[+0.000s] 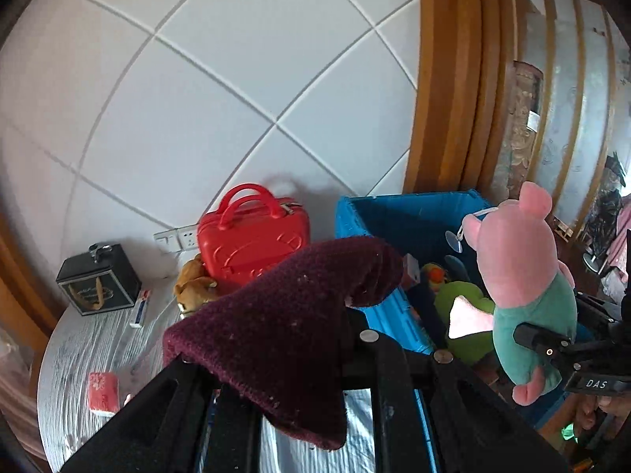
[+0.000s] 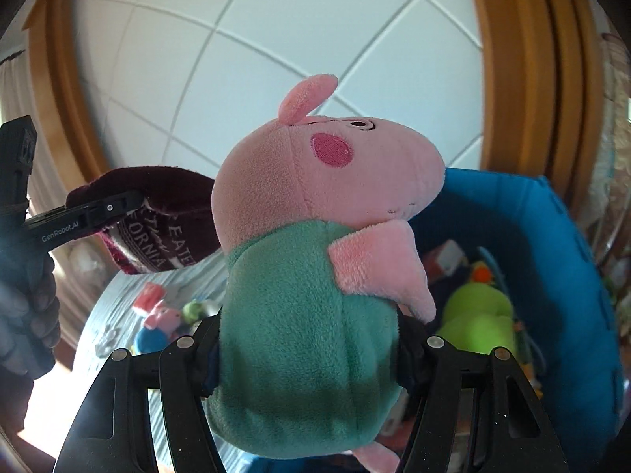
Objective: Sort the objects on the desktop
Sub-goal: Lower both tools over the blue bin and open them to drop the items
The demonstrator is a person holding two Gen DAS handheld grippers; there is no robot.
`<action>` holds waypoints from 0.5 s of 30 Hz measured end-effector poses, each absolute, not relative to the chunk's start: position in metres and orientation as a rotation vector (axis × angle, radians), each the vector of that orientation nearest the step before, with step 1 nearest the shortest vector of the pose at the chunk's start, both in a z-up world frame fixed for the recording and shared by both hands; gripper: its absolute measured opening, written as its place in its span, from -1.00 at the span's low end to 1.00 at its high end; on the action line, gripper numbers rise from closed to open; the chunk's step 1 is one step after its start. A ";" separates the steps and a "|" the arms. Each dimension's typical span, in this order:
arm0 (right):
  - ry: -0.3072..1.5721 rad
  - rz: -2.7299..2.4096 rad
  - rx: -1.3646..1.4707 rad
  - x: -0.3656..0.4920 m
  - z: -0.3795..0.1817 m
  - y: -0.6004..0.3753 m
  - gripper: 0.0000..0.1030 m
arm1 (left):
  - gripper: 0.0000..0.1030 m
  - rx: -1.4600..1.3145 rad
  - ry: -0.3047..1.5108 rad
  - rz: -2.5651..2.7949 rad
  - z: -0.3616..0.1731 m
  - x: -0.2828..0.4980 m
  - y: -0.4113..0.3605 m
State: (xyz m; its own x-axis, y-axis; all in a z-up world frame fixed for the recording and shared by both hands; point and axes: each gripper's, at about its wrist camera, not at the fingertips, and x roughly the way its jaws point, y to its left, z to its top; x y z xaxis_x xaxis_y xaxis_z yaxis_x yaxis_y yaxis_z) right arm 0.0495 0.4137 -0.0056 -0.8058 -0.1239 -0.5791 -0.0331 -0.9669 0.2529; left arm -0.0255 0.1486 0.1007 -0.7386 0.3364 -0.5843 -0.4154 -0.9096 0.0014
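Note:
My left gripper (image 1: 311, 339) is shut on a dark maroon knit cloth (image 1: 284, 323), held above the table near the blue bin (image 1: 394, 213). The cloth with white lettering also shows in the right wrist view (image 2: 157, 228), clamped by the left gripper (image 2: 118, 207). My right gripper (image 2: 311, 347) is shut on a pink pig plush in a green shirt (image 2: 307, 276), held upright over the bin's (image 2: 552, 236) near side. The pig also shows in the left wrist view (image 1: 520, 276), with the right gripper (image 1: 552, 351) at its lower body.
The bin holds a green plush (image 1: 465, 307) and other toys. On the round grey table (image 1: 79, 354) are a red toy suitcase (image 1: 252, 240), a black box (image 1: 98, 280), a brown plush (image 1: 193, 283), a small tube (image 1: 141, 309) and a red packet (image 1: 103, 392). A small pig figure (image 2: 161, 319) lies on the table.

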 end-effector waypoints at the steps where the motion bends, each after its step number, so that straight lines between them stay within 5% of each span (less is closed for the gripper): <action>1: -0.405 -2.929 0.967 0.053 -0.006 0.425 0.28 | -0.79 -0.829 0.199 2.581 0.102 -0.027 0.163; 15: -0.574 -3.074 1.078 0.085 -0.025 0.542 0.29 | -0.79 -0.818 0.376 2.369 0.084 -0.072 0.351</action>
